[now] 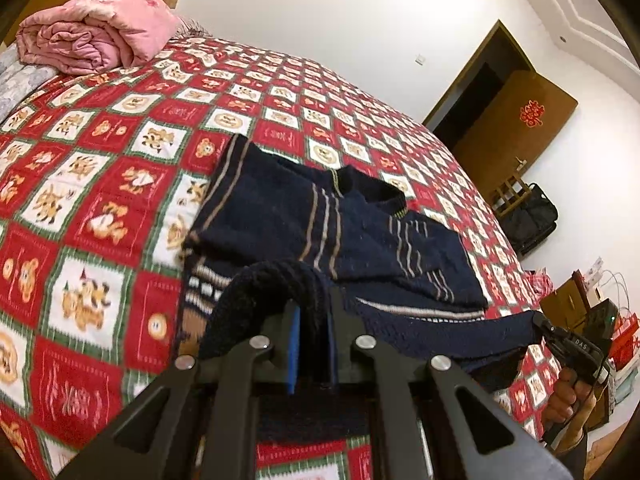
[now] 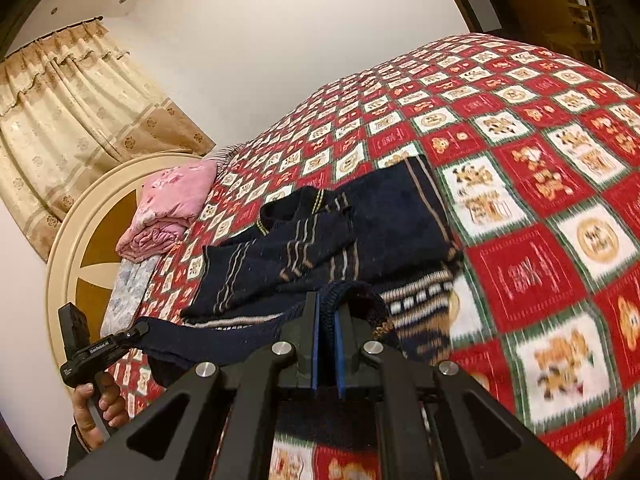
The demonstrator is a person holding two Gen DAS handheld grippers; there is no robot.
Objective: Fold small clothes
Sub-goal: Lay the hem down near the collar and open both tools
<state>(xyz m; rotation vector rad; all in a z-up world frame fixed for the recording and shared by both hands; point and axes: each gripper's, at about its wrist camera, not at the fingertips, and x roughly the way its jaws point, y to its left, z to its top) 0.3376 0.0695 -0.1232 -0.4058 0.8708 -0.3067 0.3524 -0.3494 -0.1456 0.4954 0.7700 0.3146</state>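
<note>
Beyond the held sweater [image 1: 280, 216], a pink quilt [image 1: 92, 28] lies on the bedspread [image 1: 100, 184].

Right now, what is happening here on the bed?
A person is folding a small dark blue knitted sweater on a bed with a red checked blanket. The left gripper and the right gripper are each shut on the near hem, one at each end, with the edge lifted off the blanket. The sleeves already lie folded across the body. A folded pink quilt sits by the headboard.
</note>
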